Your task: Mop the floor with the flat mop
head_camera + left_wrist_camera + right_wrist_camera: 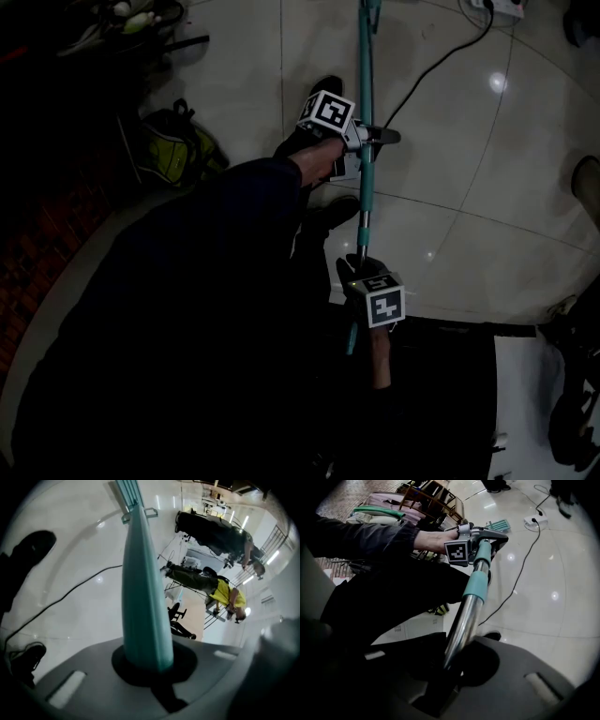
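The flat mop's handle [365, 187] runs from my body up to the top edge of the head view, teal along most of its length and chrome near me. My left gripper [367, 138] is shut on the teal part [143, 602], with its marker cube to the left of the pole. Nearer my body, my right gripper [361, 272] is shut on the chrome part [461, 620]. The right gripper view shows the left gripper [480, 543] farther up the pole and the teal mop head [499, 525] flat on the glossy white tiles.
A black cable [441, 66] crosses the tiles to a white power strip [502, 7] at the far right. A green backpack [178, 150] lies at the left by dark clutter. My shoes [323, 94] stand beside the pole. People [225, 592] stand in the distance.
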